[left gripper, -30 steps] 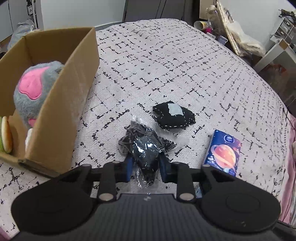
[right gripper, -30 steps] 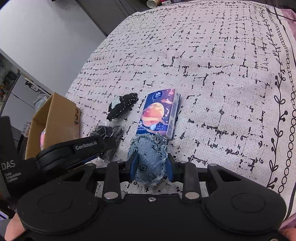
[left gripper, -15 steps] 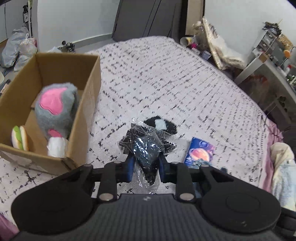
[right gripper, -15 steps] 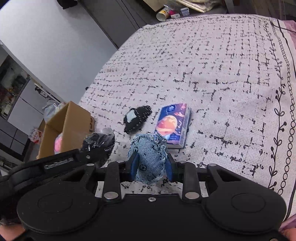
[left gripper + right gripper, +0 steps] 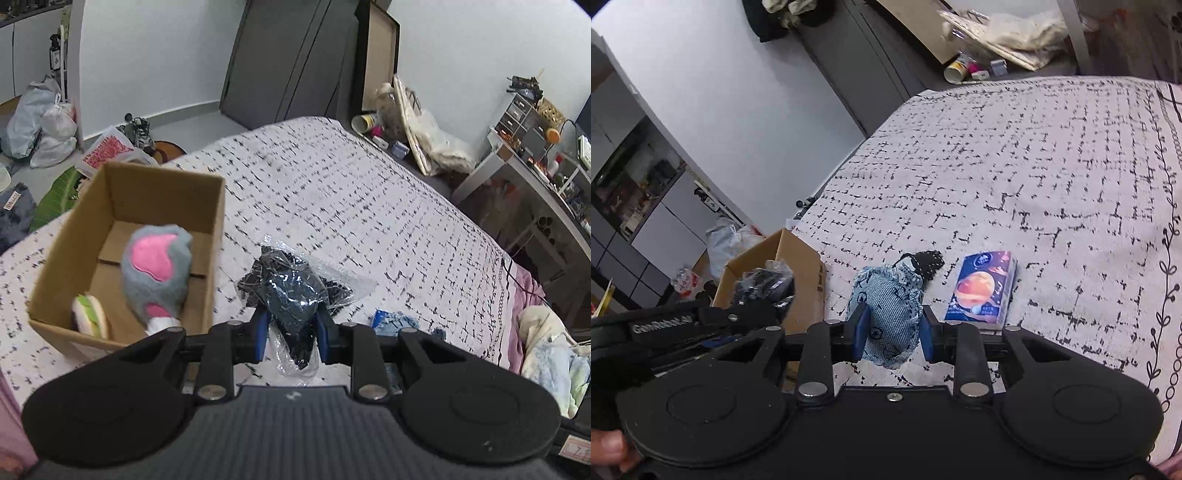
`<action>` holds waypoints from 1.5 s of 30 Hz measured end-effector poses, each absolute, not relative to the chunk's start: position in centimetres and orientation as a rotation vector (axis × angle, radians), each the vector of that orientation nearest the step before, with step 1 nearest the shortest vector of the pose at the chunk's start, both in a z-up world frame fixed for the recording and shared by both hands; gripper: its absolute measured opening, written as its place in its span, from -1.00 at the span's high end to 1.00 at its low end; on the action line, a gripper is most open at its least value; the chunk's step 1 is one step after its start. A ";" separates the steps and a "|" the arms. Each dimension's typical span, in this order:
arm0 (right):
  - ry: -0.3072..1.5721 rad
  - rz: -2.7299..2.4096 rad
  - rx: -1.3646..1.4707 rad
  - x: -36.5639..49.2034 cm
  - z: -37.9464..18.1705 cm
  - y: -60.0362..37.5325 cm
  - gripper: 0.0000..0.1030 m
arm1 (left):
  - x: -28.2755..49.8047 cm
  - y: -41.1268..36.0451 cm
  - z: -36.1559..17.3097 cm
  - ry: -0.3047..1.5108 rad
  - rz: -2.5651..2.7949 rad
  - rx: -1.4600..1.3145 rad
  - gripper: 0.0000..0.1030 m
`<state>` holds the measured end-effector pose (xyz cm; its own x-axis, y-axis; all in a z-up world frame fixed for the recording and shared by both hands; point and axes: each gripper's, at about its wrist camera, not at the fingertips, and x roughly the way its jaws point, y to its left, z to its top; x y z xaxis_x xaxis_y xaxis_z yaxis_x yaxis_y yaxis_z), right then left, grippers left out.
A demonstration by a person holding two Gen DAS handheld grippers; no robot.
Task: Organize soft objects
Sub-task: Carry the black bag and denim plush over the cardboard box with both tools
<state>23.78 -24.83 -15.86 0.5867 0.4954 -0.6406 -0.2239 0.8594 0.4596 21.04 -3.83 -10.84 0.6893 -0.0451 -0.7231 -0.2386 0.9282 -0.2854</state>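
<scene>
Left gripper (image 5: 291, 325) clamped on crinkly clear plastic bag of dark fabric (image 5: 295, 291), raised above patterned white bedspread (image 5: 332, 192), just right of open brown cardboard box (image 5: 218, 221) holding grey-and-pink plush toy (image 5: 157, 271). Right gripper (image 5: 892, 330) clamped on frayed blue denim pouch (image 5: 890, 306), lifted near planet-printed tissue pack (image 5: 982, 290) and black stitched pouch (image 5: 927, 262).
</scene>
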 end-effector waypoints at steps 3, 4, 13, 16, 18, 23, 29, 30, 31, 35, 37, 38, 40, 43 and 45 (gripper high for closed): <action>0.830 0.435 0.340 23.6 -15.6 -24.5 0.45 | 20.6 -2.8 -10.2 0.797 0.122 -0.378 0.50; 0.823 0.437 0.340 23.5 -15.5 -24.4 0.45 | 20.5 -2.4 -10.1 0.792 0.126 -0.378 0.50; 0.733 0.460 0.347 22.7 -14.0 -23.7 0.46 | 19.5 0.8 -9.4 0.761 0.166 -0.387 0.50; 0.711 0.469 0.339 22.6 -13.6 -23.2 0.47 | 19.5 1.9 -9.3 0.754 0.174 -0.388 0.50; 0.692 0.484 0.338 22.4 -13.4 -22.8 0.61 | 19.5 2.6 -9.1 0.746 0.178 -0.387 0.50; 0.649 0.508 0.316 22.0 -13.0 -21.5 0.76 | 19.3 4.5 -9.2 0.731 0.196 -0.395 0.50; 0.675 0.547 0.303 22.1 -13.3 -20.2 1.00 | 19.2 6.6 -10.3 0.740 0.223 -0.423 0.50; 0.680 0.548 0.306 22.2 -13.4 -20.1 1.00 | 19.2 6.8 -10.5 0.740 0.224 -0.427 0.50; 0.682 0.552 0.311 22.1 -13.5 -20.0 1.00 | 19.2 7.1 -10.7 0.740 0.224 -0.432 0.50; 0.693 0.562 0.303 22.2 -13.7 -19.3 1.00 | 19.0 8.1 -11.2 0.736 0.233 -0.448 0.50; 0.752 0.554 0.301 22.8 -14.4 -18.7 0.93 | 19.0 8.5 -11.6 0.732 0.230 -0.455 0.50; 0.774 0.546 0.303 23.0 -14.9 -18.4 0.88 | 19.0 8.6 -11.7 0.732 0.230 -0.454 0.50; 0.824 0.536 0.296 23.7 -15.9 -17.6 0.87 | 19.0 9.0 -12.1 0.732 0.234 -0.458 0.50; 0.886 0.520 0.293 24.4 -17.5 -16.6 0.44 | 19.1 9.5 -12.6 0.734 0.247 -0.470 0.50; 0.897 0.517 0.288 24.7 -18.2 -15.9 0.33 | 19.1 9.9 -13.0 0.733 0.255 -0.473 0.49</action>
